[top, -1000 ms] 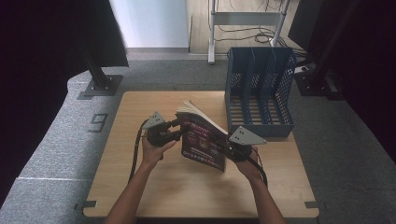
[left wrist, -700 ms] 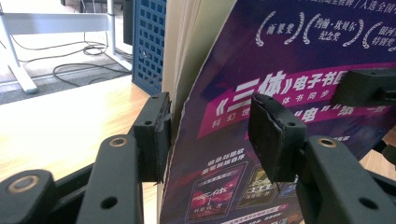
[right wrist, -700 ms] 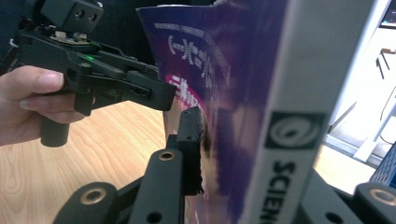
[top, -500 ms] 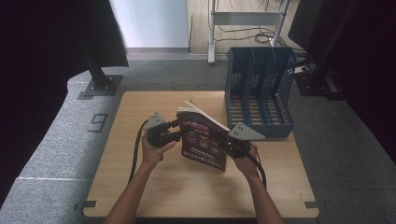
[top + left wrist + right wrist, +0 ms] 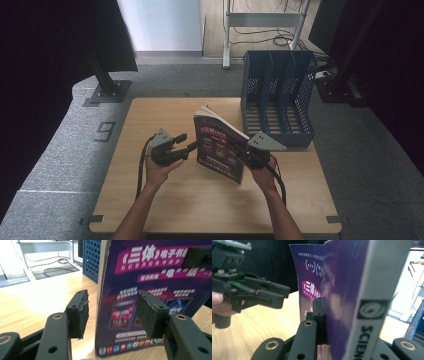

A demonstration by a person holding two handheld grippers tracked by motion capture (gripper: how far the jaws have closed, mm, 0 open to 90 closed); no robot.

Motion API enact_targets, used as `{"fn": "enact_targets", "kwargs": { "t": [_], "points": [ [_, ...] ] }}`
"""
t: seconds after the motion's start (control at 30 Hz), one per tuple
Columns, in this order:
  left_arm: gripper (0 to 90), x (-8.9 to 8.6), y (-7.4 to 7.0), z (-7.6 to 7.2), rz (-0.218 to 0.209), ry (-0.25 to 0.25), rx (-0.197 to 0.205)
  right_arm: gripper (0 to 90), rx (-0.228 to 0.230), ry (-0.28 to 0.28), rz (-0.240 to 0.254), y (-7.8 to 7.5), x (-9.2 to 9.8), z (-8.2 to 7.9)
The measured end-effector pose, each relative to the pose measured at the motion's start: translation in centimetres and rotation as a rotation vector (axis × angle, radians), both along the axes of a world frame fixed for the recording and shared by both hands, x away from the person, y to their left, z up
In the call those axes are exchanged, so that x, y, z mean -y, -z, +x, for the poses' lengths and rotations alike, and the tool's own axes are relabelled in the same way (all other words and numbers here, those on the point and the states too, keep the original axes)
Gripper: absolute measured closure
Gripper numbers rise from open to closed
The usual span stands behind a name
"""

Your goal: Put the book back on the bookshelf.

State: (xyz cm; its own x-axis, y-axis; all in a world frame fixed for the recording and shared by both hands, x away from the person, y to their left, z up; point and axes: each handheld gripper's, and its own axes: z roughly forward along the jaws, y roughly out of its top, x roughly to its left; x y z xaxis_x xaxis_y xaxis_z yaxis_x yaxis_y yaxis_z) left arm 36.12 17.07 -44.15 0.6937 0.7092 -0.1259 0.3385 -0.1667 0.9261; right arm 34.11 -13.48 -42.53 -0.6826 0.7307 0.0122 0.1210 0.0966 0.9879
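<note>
A wooden surface (image 5: pixel 150 120) carries a blue file rack (image 5: pixel 277 100) at its far right. Near the middle, a purple magazine (image 5: pixel 220 150) stands upright on its lower edge. The right gripper (image 5: pixel 245 152) has its jaws clamped on the magazine's spine edge. Just left of the cover, the left gripper (image 5: pixel 187 145) has just been opening, jaws apart, touching nothing.

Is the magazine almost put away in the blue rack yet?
Not yet. Done: the magazine is stood up on the table. In hand: the right tongs are clamped on its spine side, while the left tongs have just been opening, pads off the cover. Left: carrying it over and slotting it into the blue rack, whose slots look empty.
</note>
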Motion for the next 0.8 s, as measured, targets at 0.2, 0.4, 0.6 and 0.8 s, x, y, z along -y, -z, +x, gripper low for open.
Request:
{"fn": "enact_targets", "kwargs": {
  "t": [0.2,0.4,0.6,0.8],
  "points": [
    [44.3,-0.9,1.3,-1.1,0.015,-0.022,0.000,81.6,-0.005,0.034,0.039,0.2,0.4,-0.1],
    [44.2,-1.5,2.2,-1.2,0.015,-0.026,-0.027,81.7,-0.004,0.053,0.054,-0.2,0.7,-0.2],
    [44.0,-2.2,2.0,-1.1,-0.031,-0.028,-0.033,81.7,0.005,0.075,0.064,-0.3,0.7,-0.6],
    [43.6,-2.4,1.8,-1.4,-0.047,-0.025,-0.041,81.7,0.001,0.077,0.076,-0.6,0.8,-0.8]
  ]
}}
